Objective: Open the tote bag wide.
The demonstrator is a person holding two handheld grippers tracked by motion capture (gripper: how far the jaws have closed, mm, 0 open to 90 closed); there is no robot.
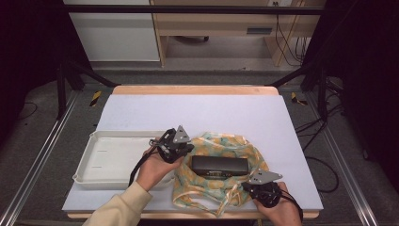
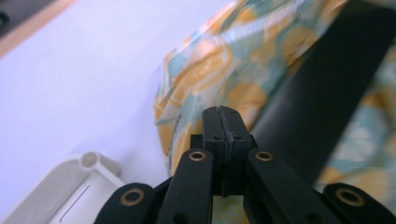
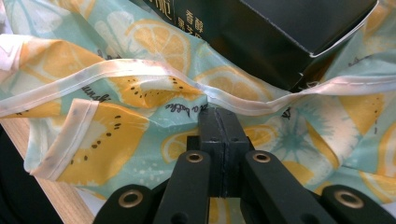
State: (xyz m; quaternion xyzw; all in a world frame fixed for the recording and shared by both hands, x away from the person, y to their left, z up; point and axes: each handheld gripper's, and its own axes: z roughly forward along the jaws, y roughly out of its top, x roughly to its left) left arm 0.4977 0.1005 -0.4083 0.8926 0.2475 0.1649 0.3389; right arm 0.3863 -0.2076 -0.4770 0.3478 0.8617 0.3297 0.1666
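Observation:
A cloth bag (image 1: 214,142) printed with lemon slices on pale green lies crumpled at the table's front middle. On it rests a long black box (image 1: 219,165). My left gripper (image 1: 187,149) is at the bag's left edge; its jaws (image 2: 222,112) are shut, seemingly pinching the cloth (image 2: 210,60) beside the box (image 2: 327,79). At the bag's front right corner, my right gripper (image 1: 246,186) has its jaws (image 3: 218,114) shut on the puckered white hem of the cloth (image 3: 140,42), just below the box (image 3: 280,32).
A white shallow tray (image 1: 113,157) sits on the lavender mat (image 1: 197,113) left of the bag, its corner (image 2: 60,186) close to my left gripper. The table's wooden front edge (image 3: 51,186) runs just under the bag. The mat's back half is bare.

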